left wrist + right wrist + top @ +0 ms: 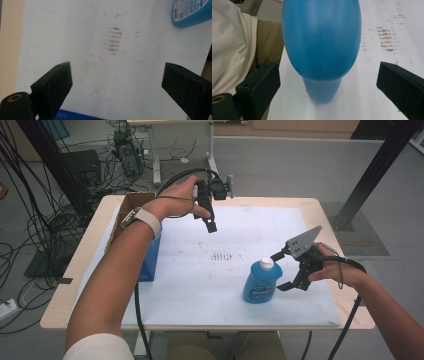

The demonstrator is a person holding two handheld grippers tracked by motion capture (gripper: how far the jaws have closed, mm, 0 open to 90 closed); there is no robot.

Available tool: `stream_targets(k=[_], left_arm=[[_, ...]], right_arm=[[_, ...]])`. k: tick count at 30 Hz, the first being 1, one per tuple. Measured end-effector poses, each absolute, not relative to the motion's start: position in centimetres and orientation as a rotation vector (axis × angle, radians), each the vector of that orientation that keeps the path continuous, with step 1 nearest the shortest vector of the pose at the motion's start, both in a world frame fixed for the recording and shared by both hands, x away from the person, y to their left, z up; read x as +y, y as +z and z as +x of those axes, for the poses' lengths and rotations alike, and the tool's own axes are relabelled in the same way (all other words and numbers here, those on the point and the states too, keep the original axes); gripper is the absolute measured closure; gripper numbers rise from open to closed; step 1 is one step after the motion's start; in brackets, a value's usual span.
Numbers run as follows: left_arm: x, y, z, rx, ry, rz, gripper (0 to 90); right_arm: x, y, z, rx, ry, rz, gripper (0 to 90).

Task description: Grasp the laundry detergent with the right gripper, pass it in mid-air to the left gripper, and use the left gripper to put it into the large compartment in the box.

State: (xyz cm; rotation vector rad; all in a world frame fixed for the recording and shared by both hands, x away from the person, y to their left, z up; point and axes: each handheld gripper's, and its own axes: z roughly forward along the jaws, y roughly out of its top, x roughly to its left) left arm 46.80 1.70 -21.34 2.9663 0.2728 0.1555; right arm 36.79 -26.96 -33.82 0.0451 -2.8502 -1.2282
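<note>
Blue bottle (261, 282) stands upright near the front right of the tabletop (330, 210), on the white sheet (220, 265), white cap (267, 264) on top. I judge it smooth, rounded plastic: likely slippery, a bit squeezable, and middling in weight if it is full, which I can't tell. I'd take it at the narrow neck just under the cap, or square across the body below the bulge; the curved shoulder would squirt out of the pads. Label on the front is white and blue, lettering too blurred to read; the left gripper view catches small print and what may be a code square, also illegible. My right gripper (282, 271) has its jaws spread wide on either side of the bottle, not touching. My left gripper (212, 226) hangs over the far side, jaws apart and empty. Blue box (149, 262) and cardboard carton (131, 206) at the left edge.
</note>
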Motion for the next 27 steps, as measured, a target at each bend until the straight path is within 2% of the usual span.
stream_targets(k=[27], left_arm=[[2.0, -21.6, 46.8, 0.281, 0.149, 2.963, 10.1]], right_arm=[[-26.6, -35.0, 36.7, -2.829, -1.263, 0.052, 4.7]])
